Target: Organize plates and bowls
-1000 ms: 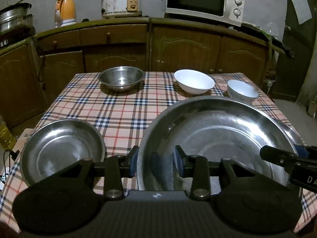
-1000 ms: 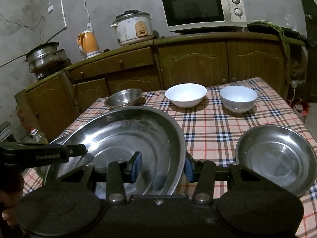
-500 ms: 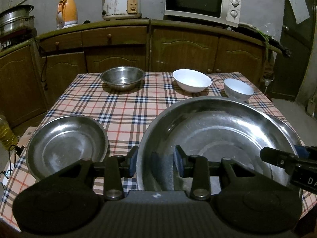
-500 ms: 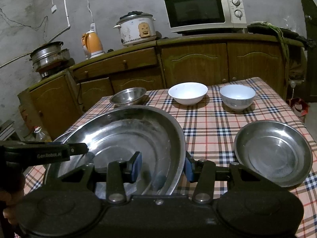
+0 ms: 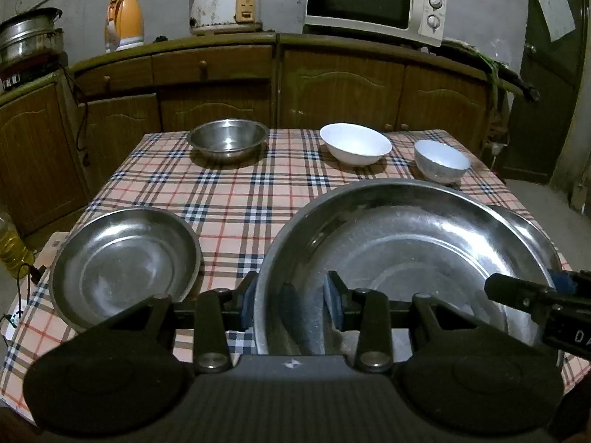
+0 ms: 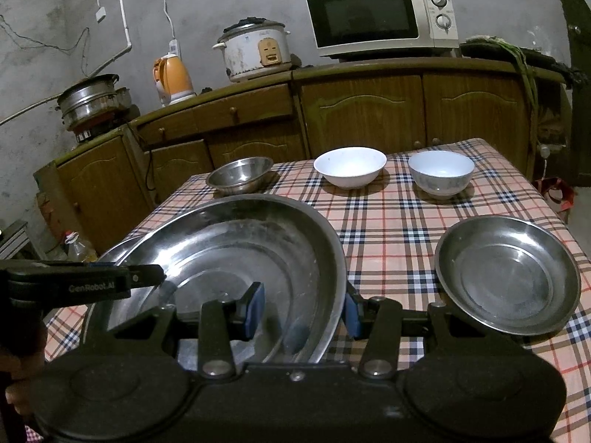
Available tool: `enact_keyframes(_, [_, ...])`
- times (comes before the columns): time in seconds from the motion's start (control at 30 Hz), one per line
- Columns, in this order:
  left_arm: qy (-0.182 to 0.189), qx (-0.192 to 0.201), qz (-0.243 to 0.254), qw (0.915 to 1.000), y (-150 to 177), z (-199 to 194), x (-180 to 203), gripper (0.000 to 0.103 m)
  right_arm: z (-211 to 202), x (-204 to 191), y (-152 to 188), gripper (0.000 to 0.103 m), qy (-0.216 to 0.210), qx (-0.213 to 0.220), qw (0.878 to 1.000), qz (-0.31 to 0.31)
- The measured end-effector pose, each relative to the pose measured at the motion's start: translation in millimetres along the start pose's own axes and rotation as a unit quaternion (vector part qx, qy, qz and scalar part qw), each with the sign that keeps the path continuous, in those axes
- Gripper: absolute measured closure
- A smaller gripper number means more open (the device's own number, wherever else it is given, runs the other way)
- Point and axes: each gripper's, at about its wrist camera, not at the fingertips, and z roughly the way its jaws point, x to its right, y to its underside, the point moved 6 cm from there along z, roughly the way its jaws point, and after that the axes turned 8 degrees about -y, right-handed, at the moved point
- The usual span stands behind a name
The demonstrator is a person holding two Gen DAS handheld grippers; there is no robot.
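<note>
We find both views dim, lit from overhead and somewhat behind the cameras. Bowls cast soft shadows on the checked tablecloth. The large steel basin shows broad, dull glare — the brightest area present. Fisheye distortion bows the cabinets and darkens the corners. The near gripper bodies read as black, slightly soft shapes — distant detail stays fairly sharp.

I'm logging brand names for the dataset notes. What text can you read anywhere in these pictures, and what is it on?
"GenRobot.AI": on the side of the left tool, seen in the right wrist view.
"DA": cut-off white letters on the right tool, at the left wrist view's edge.
Microwave: brand mark and dial labels too small to read.
Rice cooker: panel unreadable.
</note>
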Motion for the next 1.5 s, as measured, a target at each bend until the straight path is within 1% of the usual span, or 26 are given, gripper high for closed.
enact_keyframes(0.7, [-0.004,0.002,0.008,1.0000,1.7,4.8,2.4,0.065,6.7,1.3,1.2,0.047,0.004,-0.010,1.000,0.002])
enact_keyframes(1.5, [-0.003,-0.019,0.014,0.9997,1.8,31.7,5.3,0.064,31.2,12.9,3.8,0.047,0.011,-0.028,0.999,0.014])
